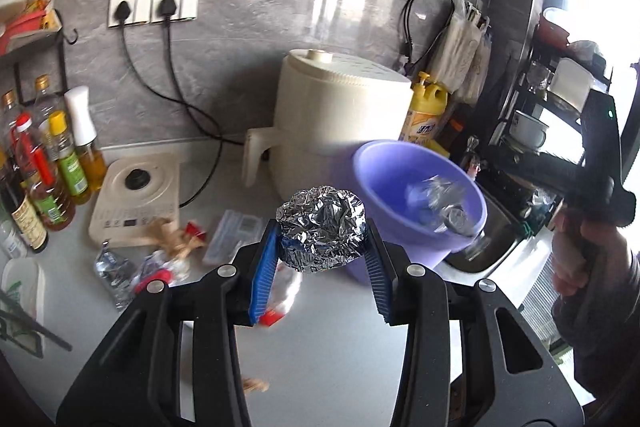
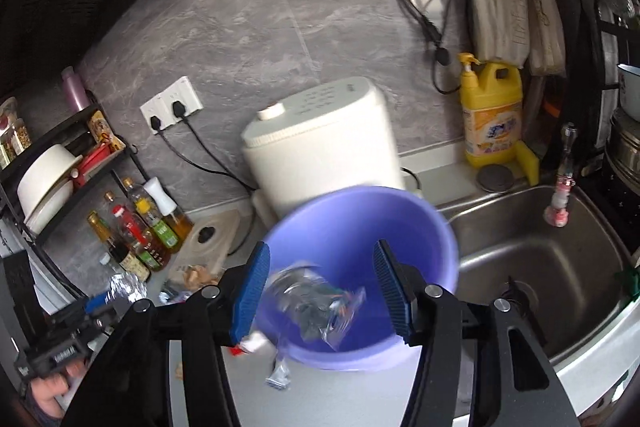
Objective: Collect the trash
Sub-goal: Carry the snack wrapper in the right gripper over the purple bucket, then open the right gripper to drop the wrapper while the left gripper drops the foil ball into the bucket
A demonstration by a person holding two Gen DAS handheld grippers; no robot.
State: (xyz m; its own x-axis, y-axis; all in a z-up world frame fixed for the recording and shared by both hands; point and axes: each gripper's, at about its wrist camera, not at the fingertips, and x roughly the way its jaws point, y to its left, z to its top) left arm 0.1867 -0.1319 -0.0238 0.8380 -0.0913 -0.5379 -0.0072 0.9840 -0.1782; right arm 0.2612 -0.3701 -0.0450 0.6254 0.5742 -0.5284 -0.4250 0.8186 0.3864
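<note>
- The left hand-held gripper [image 1: 322,259] is clamped on a crumpled foil ball [image 1: 322,229], the blue pads pressing on both its sides. The ball is held up off the table [image 1: 320,339], in front of the purple bin [image 1: 420,195]; I judge it is on its way there to be dropped in.
- The right hand-held gripper [image 2: 320,291] stands with its jaws apart and nothing between the pads. It hovers right over the mouth of the purple bin [image 2: 360,227], the natural spot for letting a piece go. Blurred clear wrapping [image 2: 316,303] lies within the bin below it; whether it is falling or settled I cannot tell.
- The bin stands at the table's right end, close to the sink [image 2: 540,267] and in front of the white appliance [image 2: 320,143], so both hands can reach it from the litter.
- More trash remains toward the table's left side, near the induction plate [image 1: 136,199]: a crushed clear bottle [image 1: 114,271], brown paper scraps [image 1: 172,239] and a flat clear packet [image 1: 234,235].
- A small wrapper [image 2: 278,377] lies on the table just beside the bin's base, outside it. It will probably need picking up as well.
</note>
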